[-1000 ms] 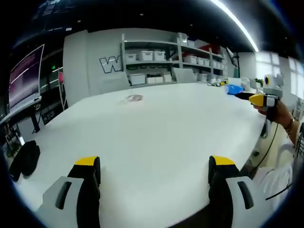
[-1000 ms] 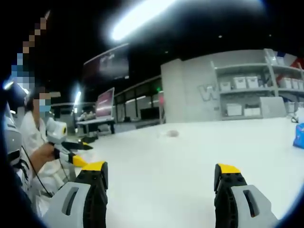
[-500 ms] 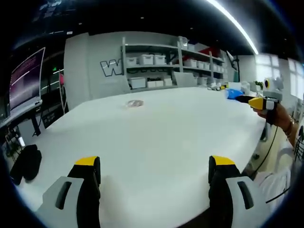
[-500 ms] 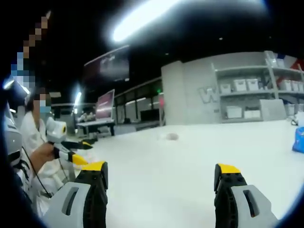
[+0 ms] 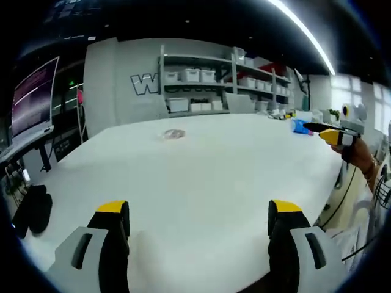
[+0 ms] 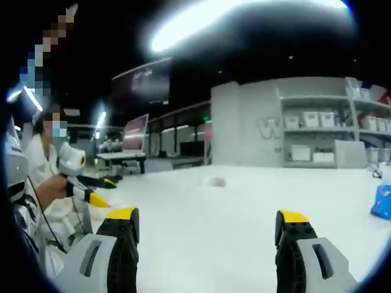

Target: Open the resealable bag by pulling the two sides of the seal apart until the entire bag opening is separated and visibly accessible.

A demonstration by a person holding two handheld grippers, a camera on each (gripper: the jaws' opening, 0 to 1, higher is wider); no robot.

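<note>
A small clear resealable bag (image 5: 173, 133) lies flat on the white table (image 5: 201, 171), far ahead of both grippers. My left gripper (image 5: 197, 210) hovers open over the table's near edge, nothing between its yellow-tipped jaws. In the right gripper view the same bag (image 6: 216, 181) is a small pale patch in the middle distance, and my right gripper (image 6: 207, 215) is open and empty too. The right gripper (image 5: 321, 130) shows at the right of the left gripper view, held by a hand. The left gripper (image 6: 105, 190) appears at the left of the right gripper view, jaws apart.
A blue object (image 5: 299, 126) sits near the table's far right corner, also seen as the blue object (image 6: 382, 201). Shelves with white bins (image 5: 195, 85) line the back wall. A monitor (image 5: 33, 97) stands at left, and a black bag (image 5: 33, 207) lies beside the table.
Both views have shifted slightly with the hands; the bag sits a little lower in each. Both grippers stay open and the bag has not moved on the table.
</note>
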